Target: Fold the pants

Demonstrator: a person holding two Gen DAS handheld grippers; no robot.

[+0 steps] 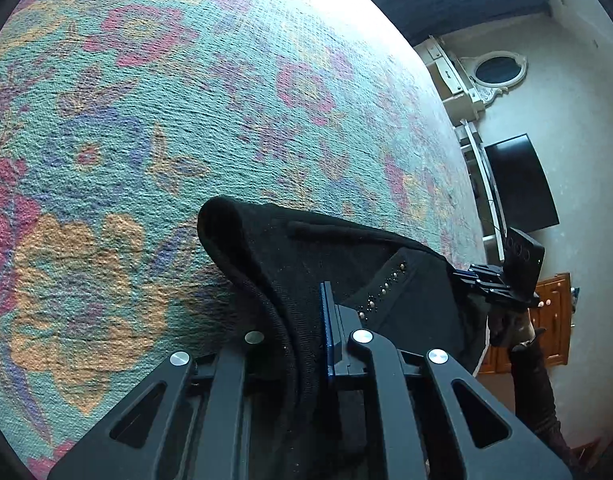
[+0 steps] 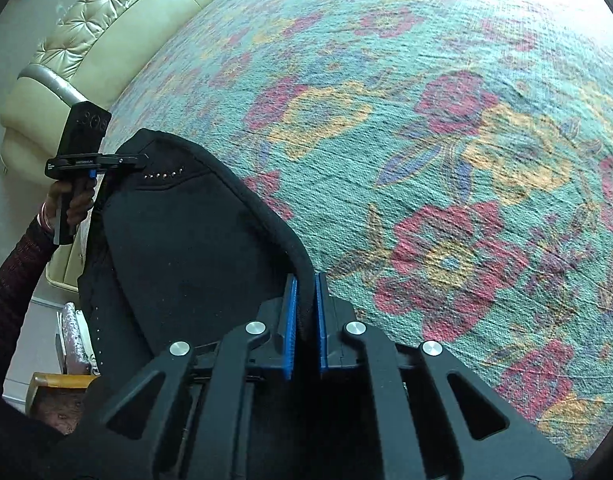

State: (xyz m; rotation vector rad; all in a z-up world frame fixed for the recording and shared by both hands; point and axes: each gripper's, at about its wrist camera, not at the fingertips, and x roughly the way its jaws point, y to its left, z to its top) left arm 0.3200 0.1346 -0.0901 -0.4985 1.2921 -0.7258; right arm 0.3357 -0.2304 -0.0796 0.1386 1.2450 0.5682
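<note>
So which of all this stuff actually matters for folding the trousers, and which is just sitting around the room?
Part of the job:
- black pants, held up by an edge
- left gripper, shut on the pants
- right gripper, shut on the pants
- flowered carpet underneath

Just lying about:
- cream sofa
- dark screen
- oval mirror
- wooden cabinet

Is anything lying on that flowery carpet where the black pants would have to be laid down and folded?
Nothing visible. Both the left gripper and the right gripper have their jaws shut on the top edge of the black pants, and the carpet in front of them shows only its pattern; sofa and furniture stand beyond its edges.
</note>
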